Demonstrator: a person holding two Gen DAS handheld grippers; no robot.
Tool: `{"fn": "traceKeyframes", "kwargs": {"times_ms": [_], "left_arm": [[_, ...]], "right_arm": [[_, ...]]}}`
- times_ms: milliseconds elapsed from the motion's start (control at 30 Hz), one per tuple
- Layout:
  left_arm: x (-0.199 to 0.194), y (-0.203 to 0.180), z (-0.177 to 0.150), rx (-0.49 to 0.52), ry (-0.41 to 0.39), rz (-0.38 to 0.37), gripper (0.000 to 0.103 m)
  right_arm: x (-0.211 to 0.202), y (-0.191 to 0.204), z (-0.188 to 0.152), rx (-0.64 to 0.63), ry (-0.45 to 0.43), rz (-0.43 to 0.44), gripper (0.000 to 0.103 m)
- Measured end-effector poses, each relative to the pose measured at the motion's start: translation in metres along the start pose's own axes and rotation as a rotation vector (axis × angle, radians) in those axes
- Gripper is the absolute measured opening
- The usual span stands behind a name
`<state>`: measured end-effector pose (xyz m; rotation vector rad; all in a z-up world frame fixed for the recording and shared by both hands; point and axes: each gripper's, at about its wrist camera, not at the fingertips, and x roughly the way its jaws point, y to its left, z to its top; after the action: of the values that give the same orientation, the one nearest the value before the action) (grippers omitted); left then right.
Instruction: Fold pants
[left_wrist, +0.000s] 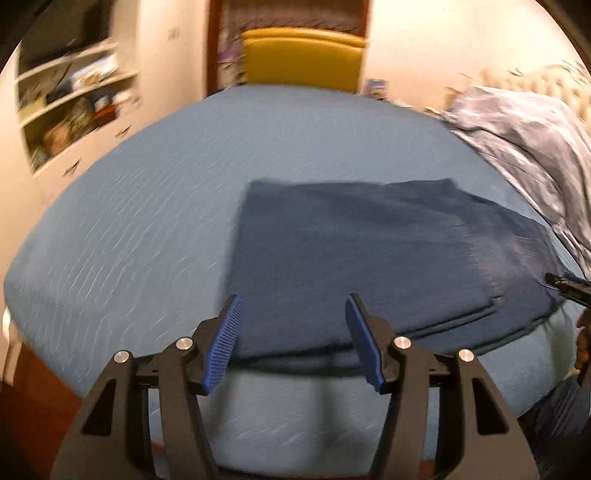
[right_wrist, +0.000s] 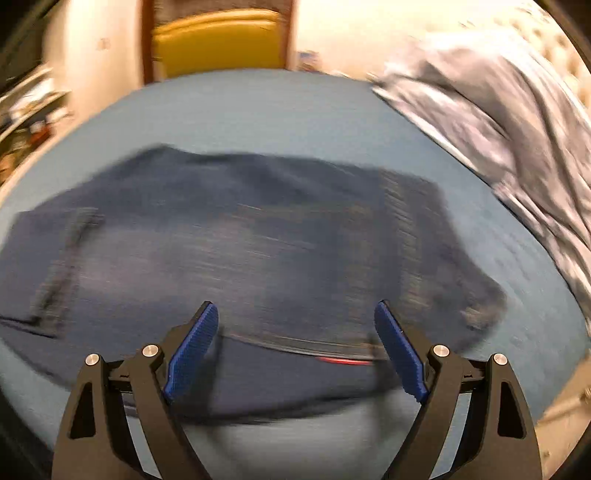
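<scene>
A: Pants (left_wrist: 354, 266) status? Where on the bed (left_wrist: 147, 229)?
B: Dark denim, folded flat on blue sheet. Left cam: fills center out to 3 o'clock, near edge sits along the mattress lip at 6. Folded edge at 9 o'clock is straight.
A: Grippers?
B: Left gripper (left_wrist: 293, 332) jaws apart, nothing btwn pads, hanging over near hem. Right gripper (right_wrist: 295, 339) jaws wide, nothing clamped, above waistband area w/ red tag (right_wrist: 345, 361). Frame's motion-blurred.
A: Free room?
B: Bare sheet 9 to 12 o'clock, plenty. Crumpled blanket (left_wrist: 524, 147) crowds 1–3 o'clock, just beside pants' far corner. Yellow chair (left_wrist: 303, 59) past the 12 edge.
</scene>
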<state>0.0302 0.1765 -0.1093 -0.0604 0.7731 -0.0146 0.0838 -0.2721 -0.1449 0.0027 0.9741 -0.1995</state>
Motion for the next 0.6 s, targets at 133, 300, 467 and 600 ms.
{"fn": "traceKeyframes", "kwargs": {"times_ms": [133,300,467,600], "left_arm": [[-0.001,-0.048,0.017,0.101,-0.056,-0.043,0.058],[-0.003,-0.154,-0.016,0.472,-0.167,-0.016,0.058],[0.014,-0.209,-0.055,0.704,-0.187,0.032,0.055],[0.034,-0.220,-0.057,0.748,-0.153,0.055,0.056]], "right_arm": [[-0.023,-0.019,0.006,0.074,-0.064,0.010,0.086],[-0.043,0.025,0.048,0.019,-0.025,0.327,0.086],[-0.002,0.095,0.096,0.002,0.181,0.665,0.082],[0.036,0.135,0.115,-0.041,0.289,0.702,0.081]]}}
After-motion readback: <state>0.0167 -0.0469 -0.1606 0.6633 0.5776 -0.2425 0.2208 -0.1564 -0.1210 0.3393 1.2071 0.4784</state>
